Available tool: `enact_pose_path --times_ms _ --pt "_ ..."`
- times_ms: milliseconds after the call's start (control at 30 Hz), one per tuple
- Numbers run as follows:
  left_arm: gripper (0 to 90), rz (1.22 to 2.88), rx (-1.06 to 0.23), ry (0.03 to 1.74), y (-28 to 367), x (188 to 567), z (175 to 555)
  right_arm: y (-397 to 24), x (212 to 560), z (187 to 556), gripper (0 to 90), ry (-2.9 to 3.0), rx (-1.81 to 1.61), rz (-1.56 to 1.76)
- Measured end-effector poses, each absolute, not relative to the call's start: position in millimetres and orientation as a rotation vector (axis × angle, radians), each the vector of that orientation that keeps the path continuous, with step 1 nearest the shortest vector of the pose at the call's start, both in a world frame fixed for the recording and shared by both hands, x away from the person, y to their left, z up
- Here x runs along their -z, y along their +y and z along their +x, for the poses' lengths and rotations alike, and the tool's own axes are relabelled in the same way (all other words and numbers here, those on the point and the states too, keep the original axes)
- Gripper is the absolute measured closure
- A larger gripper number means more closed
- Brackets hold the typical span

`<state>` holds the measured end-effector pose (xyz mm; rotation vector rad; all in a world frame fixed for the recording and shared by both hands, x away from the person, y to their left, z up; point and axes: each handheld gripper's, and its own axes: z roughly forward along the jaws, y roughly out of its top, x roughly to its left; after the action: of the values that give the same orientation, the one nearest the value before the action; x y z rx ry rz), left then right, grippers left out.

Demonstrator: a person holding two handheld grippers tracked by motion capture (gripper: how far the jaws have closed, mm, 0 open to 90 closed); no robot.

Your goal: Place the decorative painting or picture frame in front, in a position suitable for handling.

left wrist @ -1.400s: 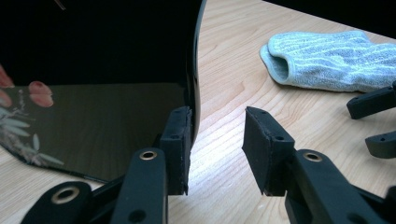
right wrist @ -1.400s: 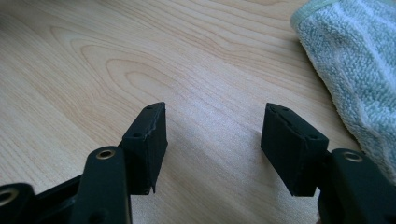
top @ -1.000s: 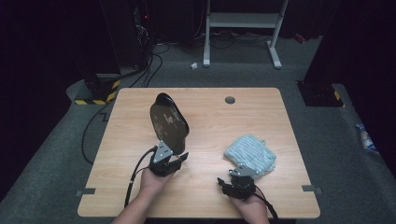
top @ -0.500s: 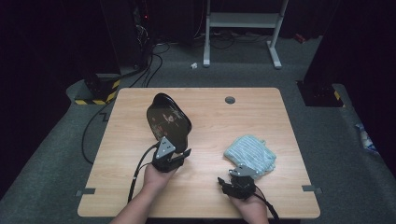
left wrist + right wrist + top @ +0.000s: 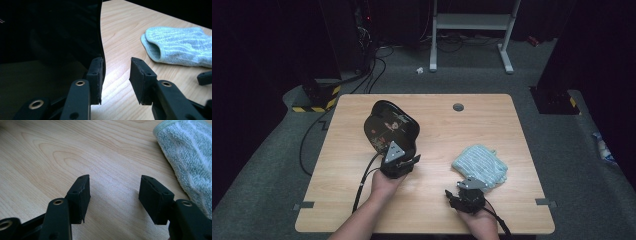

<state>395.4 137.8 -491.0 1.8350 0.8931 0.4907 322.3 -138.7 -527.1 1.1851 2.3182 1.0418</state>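
Observation:
A black round dish (image 5: 389, 127) with a pattern on its face stands tilted up on the wooden table (image 5: 447, 130), left of centre. My left gripper (image 5: 403, 152) is at its lower rim. In the left gripper view the dish (image 5: 50, 32) runs down behind the left pad (image 5: 96, 75), and bare wood shows between the two pads, so my left gripper (image 5: 116, 65) is open. A light blue towelling mitt (image 5: 480, 167) (image 5: 180, 47) lies flat to the right. My right gripper (image 5: 469, 184) rests just in front of it, open (image 5: 113, 182), with the mitt (image 5: 190, 157) beside its right jaw.
A round cable hole (image 5: 458, 106) sits near the table's far edge. Off the table, a yellow-and-black striped base (image 5: 314, 107) with cables stands at the back left, and a white frame (image 5: 472, 30) stands behind. The floor is grey carpet.
The dish has turned from nearly edge-on to show more of its face. My left gripper has shifted a little to the right with it. The right gripper and the mitt have stayed put.

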Motion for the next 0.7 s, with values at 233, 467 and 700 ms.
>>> enact_pose_path --times_ms 233,467,700 --pt "63.4 1.835 -0.485 0.919 134 492 409 -138 527 322 42.2 2.315 -1.028 1.172" --pt "62.0 1.815 -0.477 0.947 144 491 413 -138 527 322 42.2 2.315 -1.028 1.171" --pt "59.4 1.806 -0.515 0.961 160 486 402 -137 527 321 42.1 2.312 -1.021 1.172"
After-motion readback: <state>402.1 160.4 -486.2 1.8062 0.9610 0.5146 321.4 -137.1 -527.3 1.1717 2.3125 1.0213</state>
